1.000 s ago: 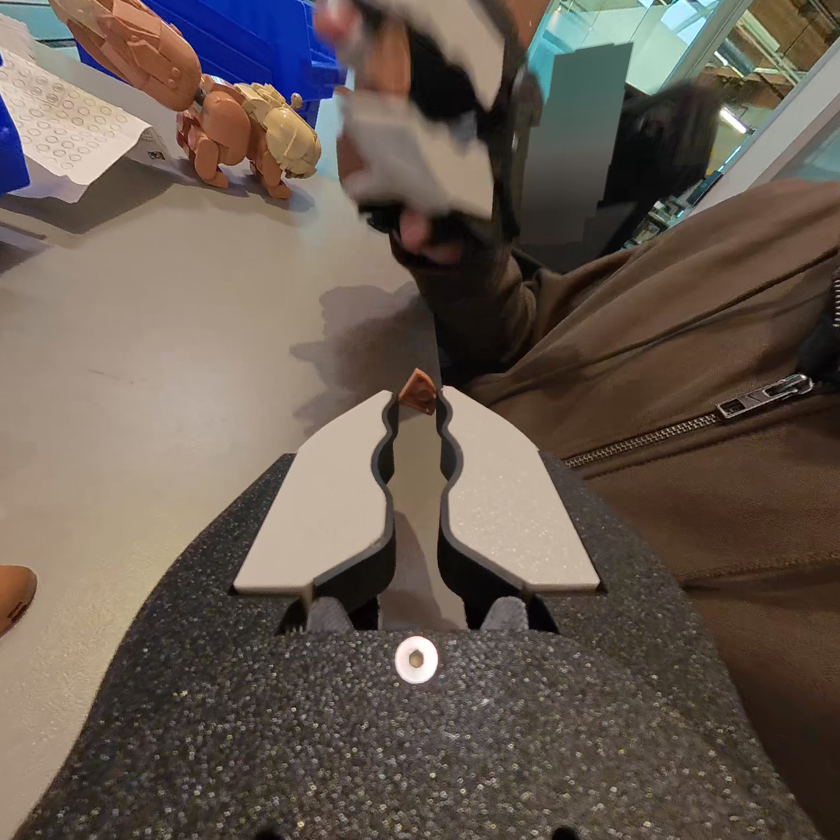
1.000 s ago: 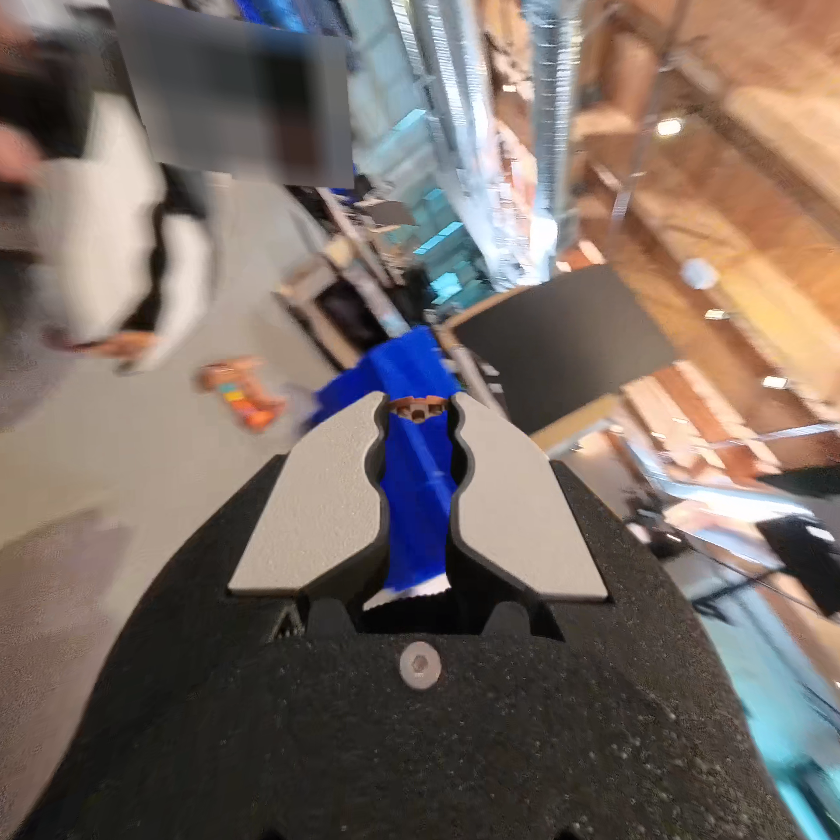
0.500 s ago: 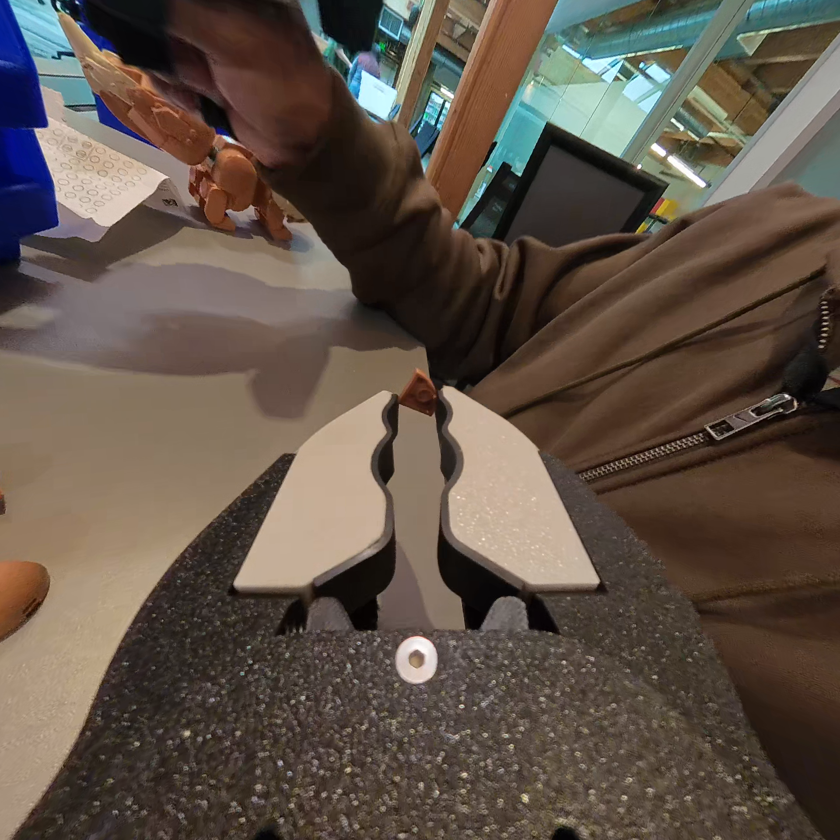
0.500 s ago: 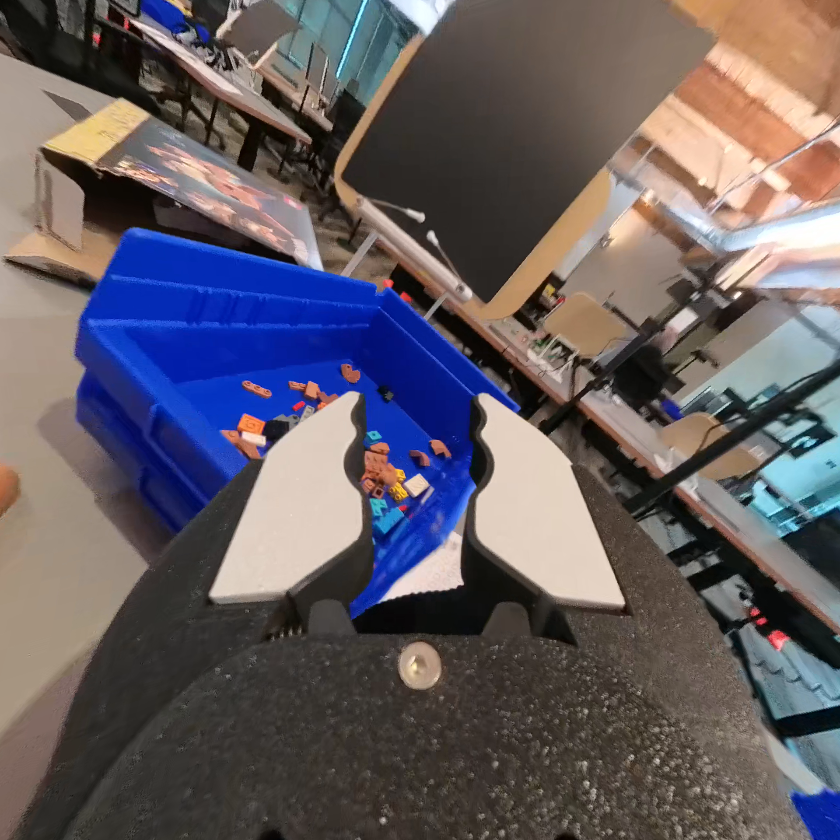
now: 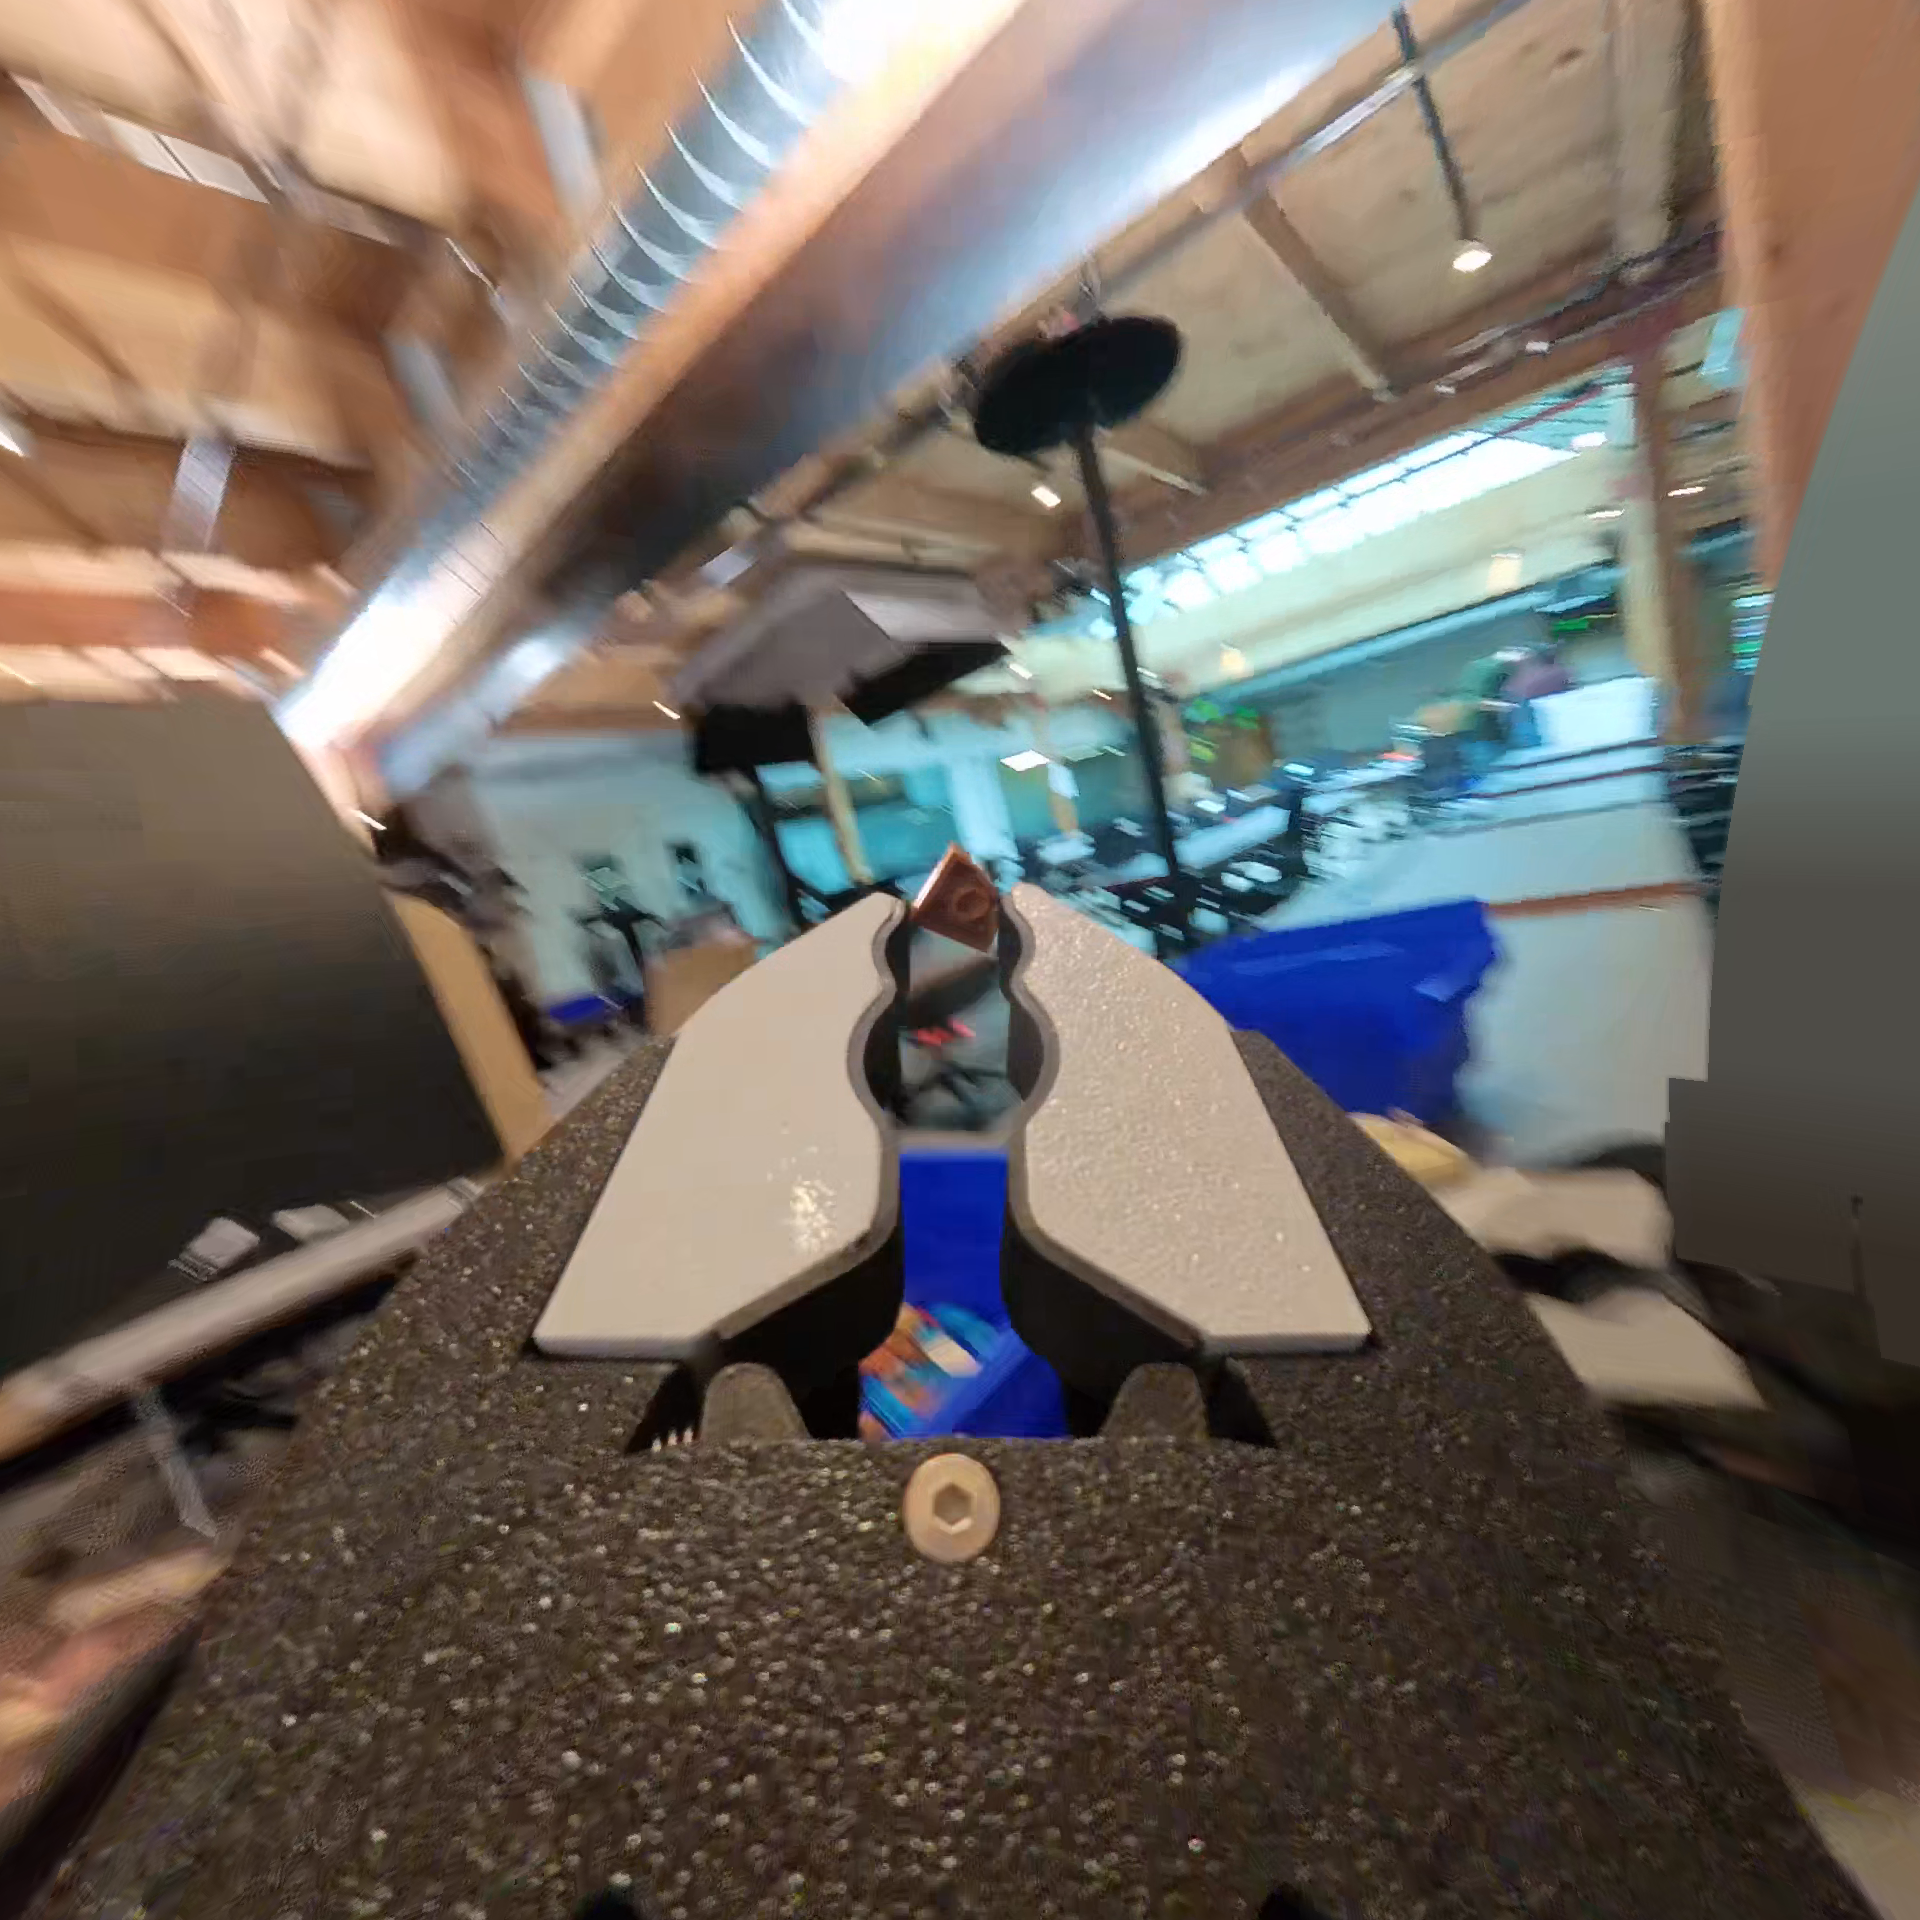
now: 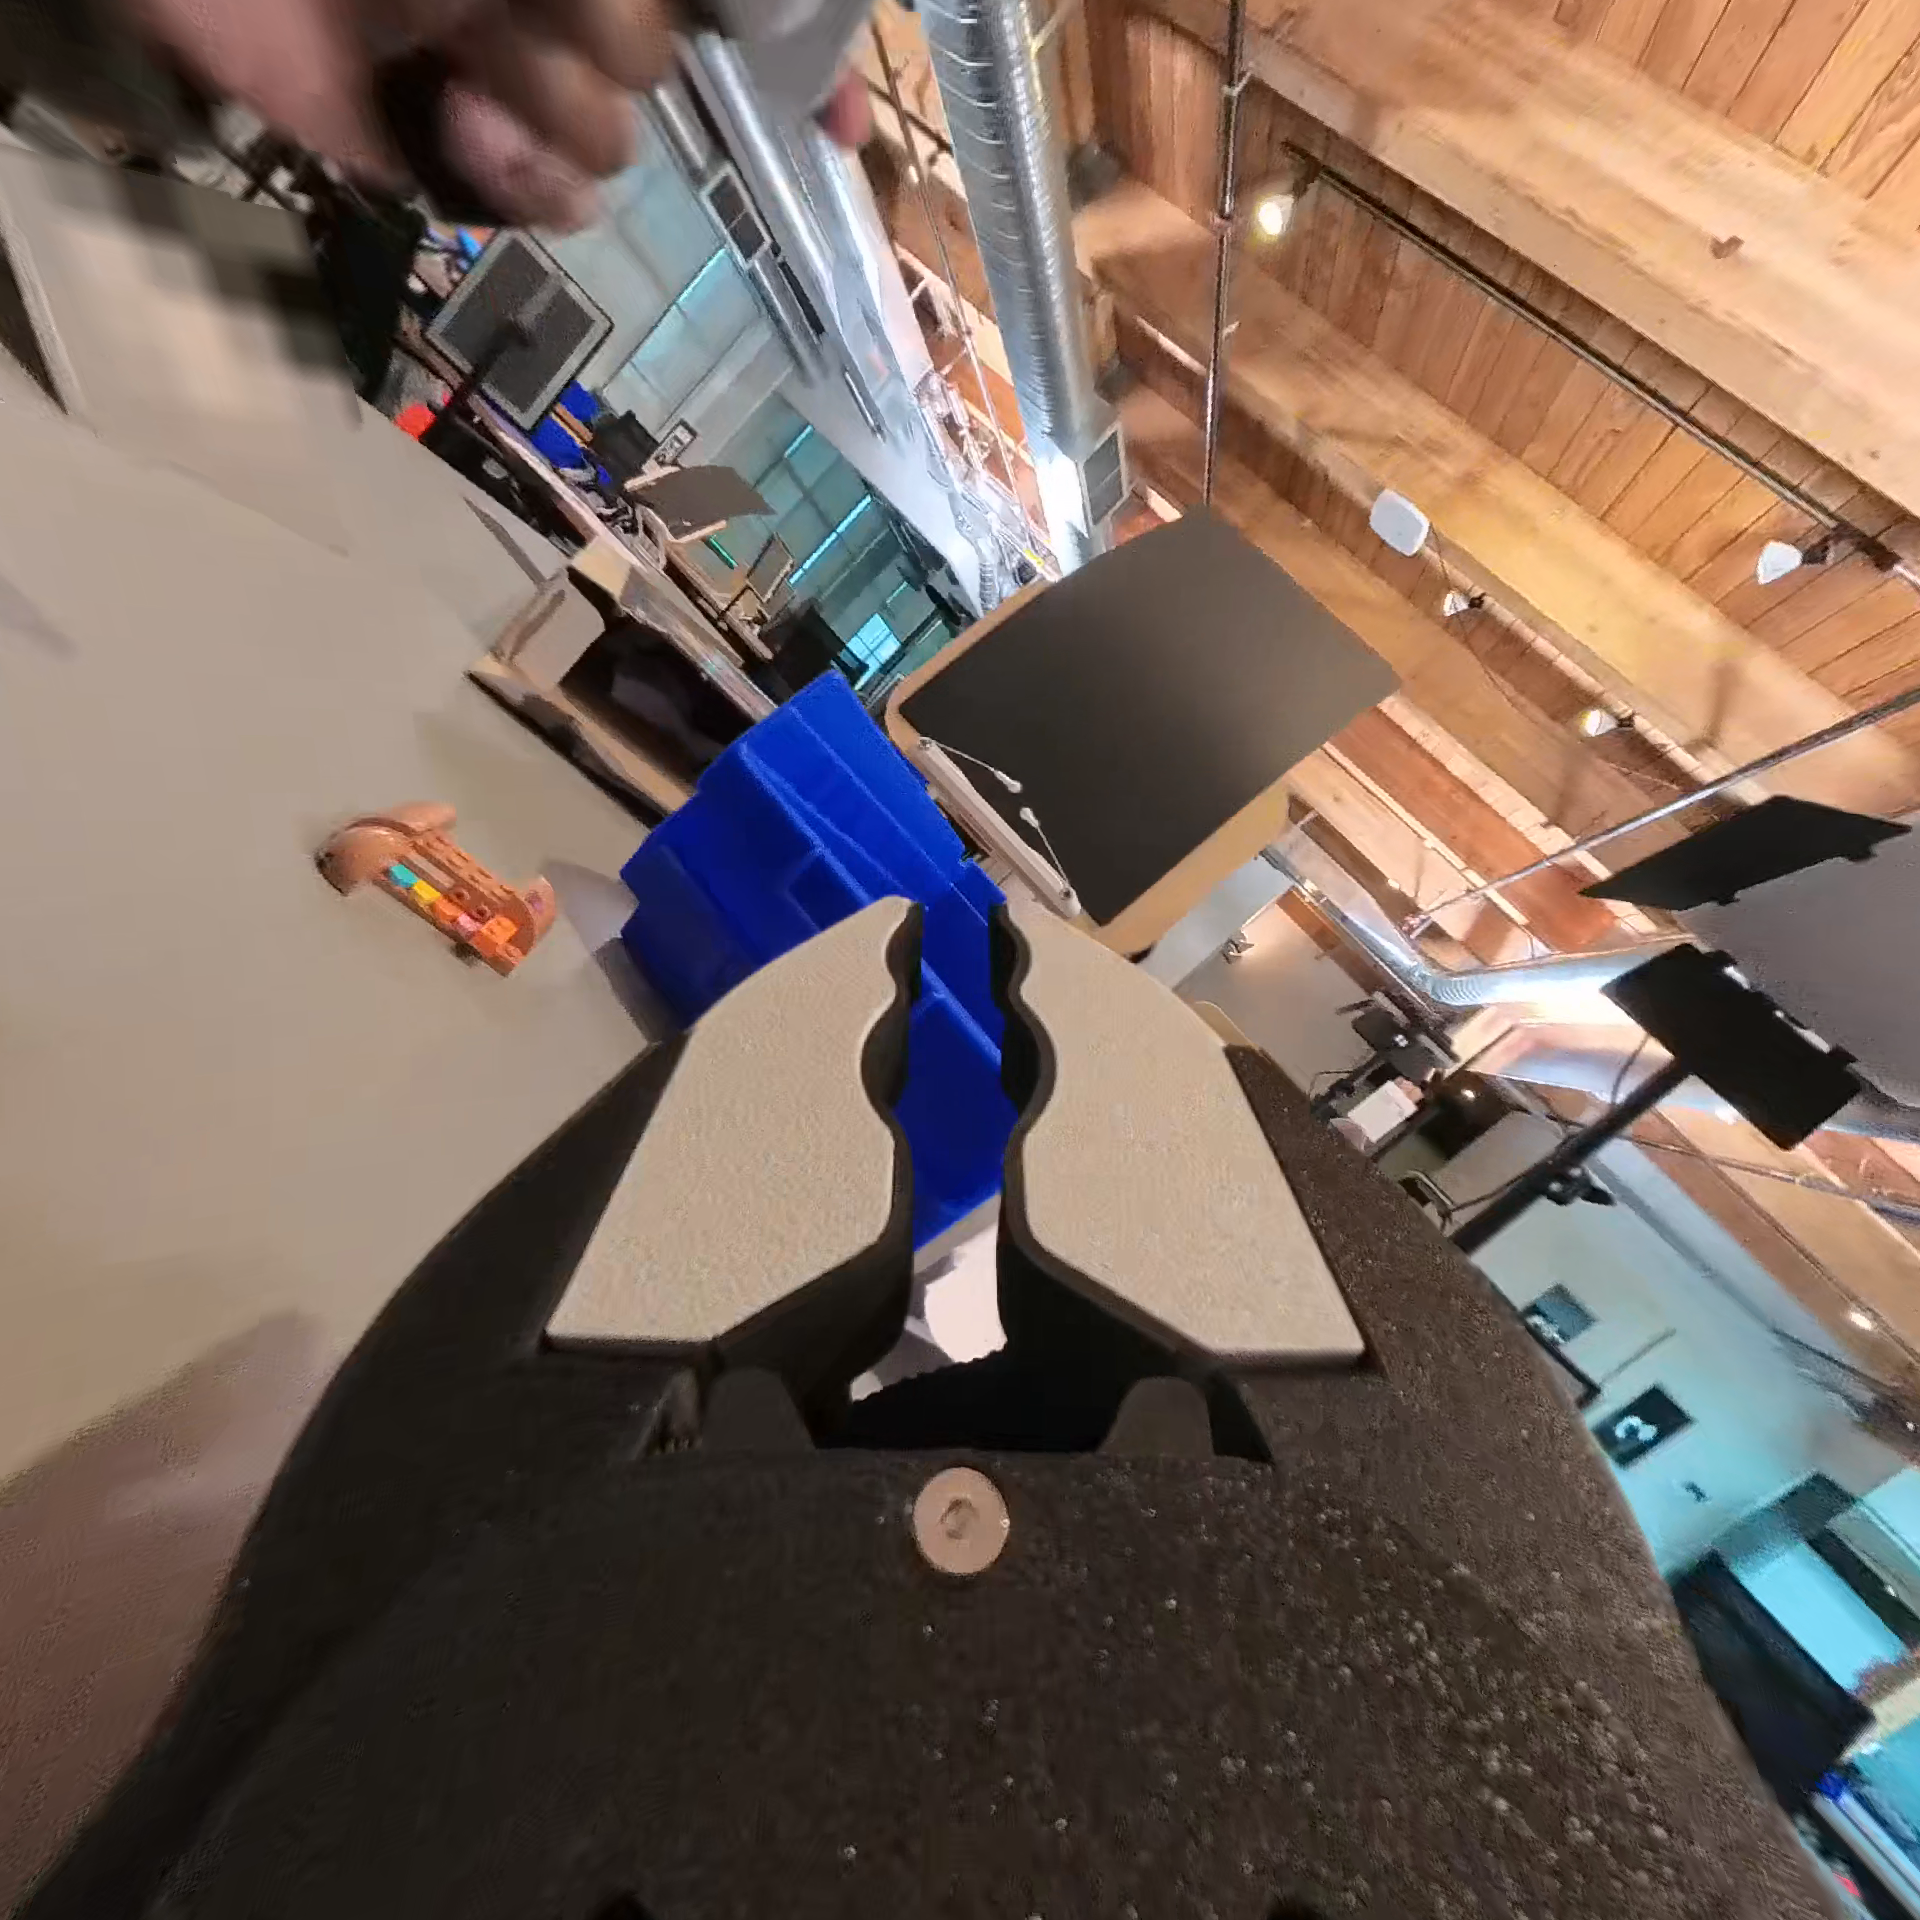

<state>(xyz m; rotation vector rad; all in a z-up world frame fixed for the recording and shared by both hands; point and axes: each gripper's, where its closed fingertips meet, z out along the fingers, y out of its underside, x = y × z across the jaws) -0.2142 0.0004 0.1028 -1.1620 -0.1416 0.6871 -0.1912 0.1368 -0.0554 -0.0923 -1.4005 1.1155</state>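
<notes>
Beneath timber ceilings, the left gripper [image 5: 954,914] pinches a small brown brick [image 5: 956,912] aloft while the right gripper's [image 6: 954,925] fingers stand narrowly parted, empty, before a blue bin [image 6: 821,831] on the grey bench [image 6: 208,935].

Left wrist view is motion-smeared: only the brown piece [image 5: 956,914] pinched at the tips of the left tongs [image 5: 954,920] is sharp, and its lower part sits behind the fingers. Blue bin [image 5: 1340,997] behind is a blur; contents of the bin seen low between the fingers unreadable. Right wrist view: hand [image 6: 457,94] at top edge is cut off and blurred. Colours on the brown brick-built part [image 6: 436,883] on the counter [image 6: 208,1039] too small to resolve.
</notes>
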